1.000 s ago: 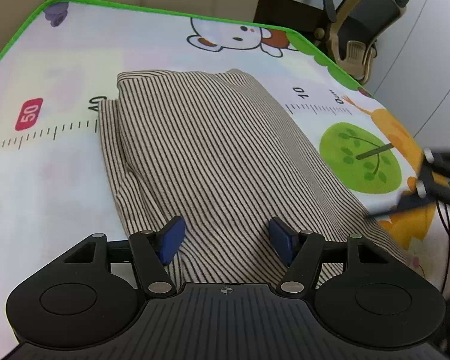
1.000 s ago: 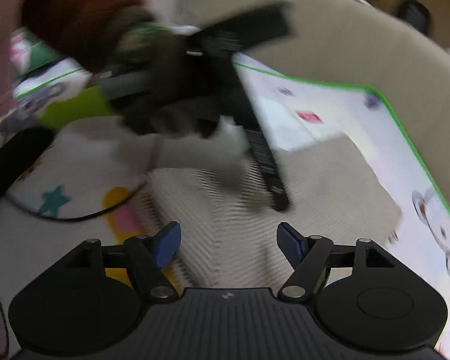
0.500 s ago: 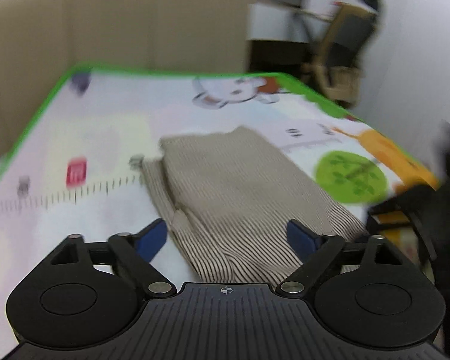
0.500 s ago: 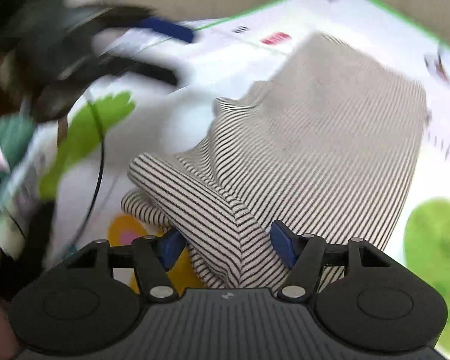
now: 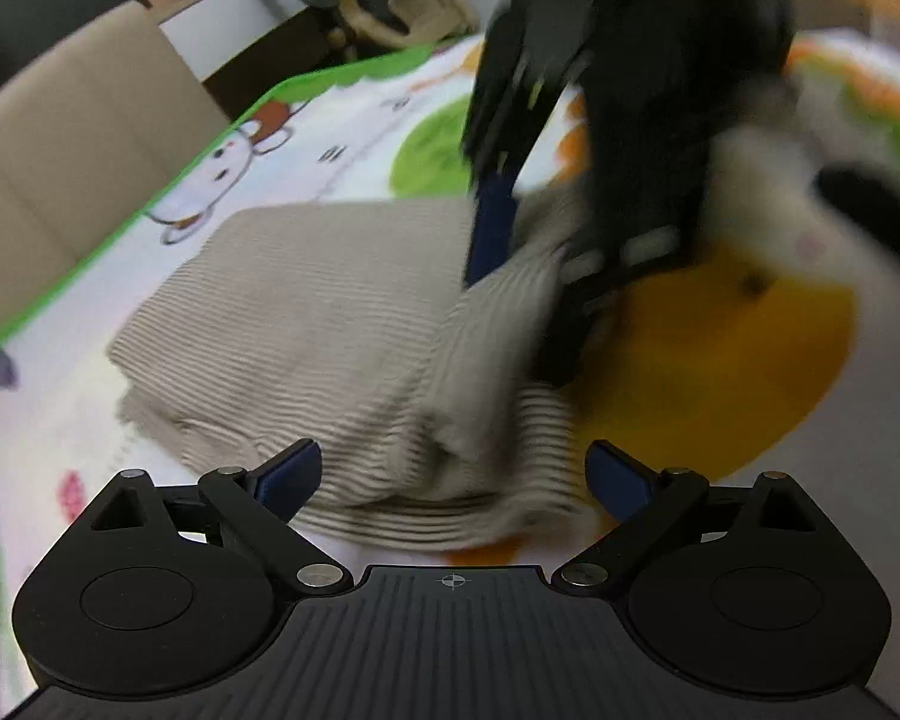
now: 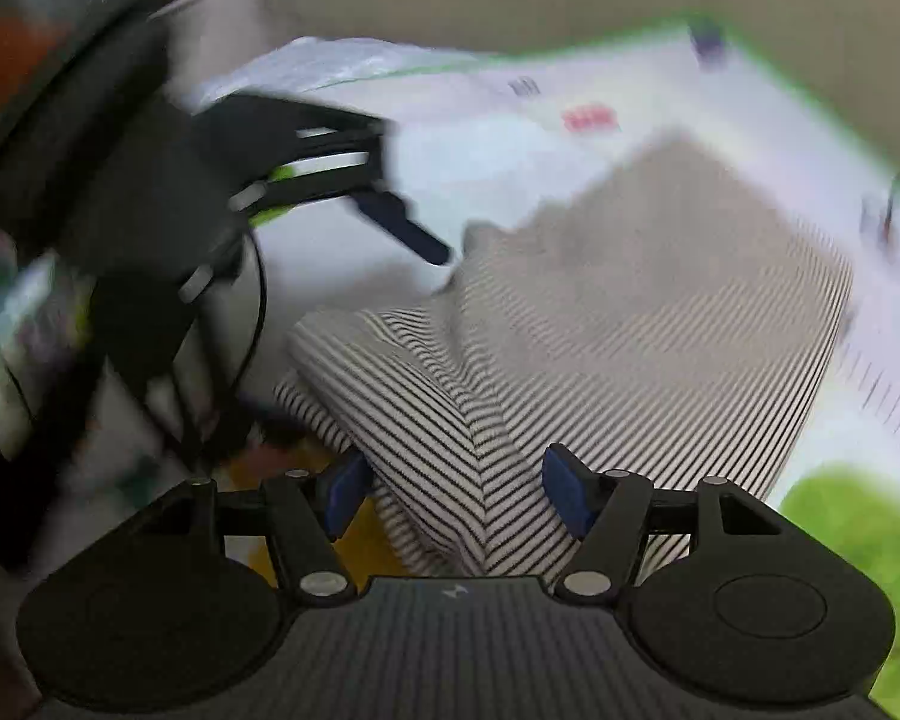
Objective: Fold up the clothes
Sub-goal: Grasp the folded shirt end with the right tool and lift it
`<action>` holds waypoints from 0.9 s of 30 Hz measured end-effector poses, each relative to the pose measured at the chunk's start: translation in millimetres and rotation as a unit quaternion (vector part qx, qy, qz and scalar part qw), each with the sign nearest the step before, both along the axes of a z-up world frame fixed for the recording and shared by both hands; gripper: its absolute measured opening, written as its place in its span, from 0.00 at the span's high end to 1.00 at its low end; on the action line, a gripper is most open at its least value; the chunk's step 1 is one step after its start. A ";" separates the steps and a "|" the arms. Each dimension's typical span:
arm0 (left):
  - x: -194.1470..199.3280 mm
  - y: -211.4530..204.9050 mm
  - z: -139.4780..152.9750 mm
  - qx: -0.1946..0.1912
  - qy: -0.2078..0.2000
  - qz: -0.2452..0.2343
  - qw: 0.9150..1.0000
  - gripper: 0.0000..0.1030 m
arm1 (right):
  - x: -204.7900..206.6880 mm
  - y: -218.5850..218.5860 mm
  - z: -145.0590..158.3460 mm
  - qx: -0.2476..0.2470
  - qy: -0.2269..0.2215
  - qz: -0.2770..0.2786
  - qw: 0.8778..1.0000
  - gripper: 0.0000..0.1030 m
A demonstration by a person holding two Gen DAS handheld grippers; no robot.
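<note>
On the play mat, the striped garment stretches lengthwise away from both gaping grippers.

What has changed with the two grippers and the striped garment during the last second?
The left gripper swung round to the near end of the striped garment, jaws open around its bunched edge. The right gripper came onto a raised fold there and narrowed around it; whether it grips is unclear. The garment stayed folded on the play mat.
</note>
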State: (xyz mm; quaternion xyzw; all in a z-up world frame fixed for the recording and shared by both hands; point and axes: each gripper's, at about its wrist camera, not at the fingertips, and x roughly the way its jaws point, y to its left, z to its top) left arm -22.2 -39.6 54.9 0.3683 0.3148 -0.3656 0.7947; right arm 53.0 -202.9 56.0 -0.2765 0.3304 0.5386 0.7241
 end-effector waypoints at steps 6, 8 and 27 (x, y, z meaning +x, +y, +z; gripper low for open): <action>41.3 27.5 24.4 -0.114 0.082 0.124 0.982 0.04 | -38.9 8.4 -28.6 -0.041 -0.176 0.083 0.980 0.30; 52.7 36.1 29.2 -0.149 0.112 0.160 0.969 0.04 | -41.5 11.8 -37.0 -0.045 -0.201 0.092 0.974 0.31; 158.5 71.8 48.7 -0.262 0.105 0.265 0.922 0.05 | 12.2 14.6 76.6 -0.078 0.059 0.091 0.991 0.71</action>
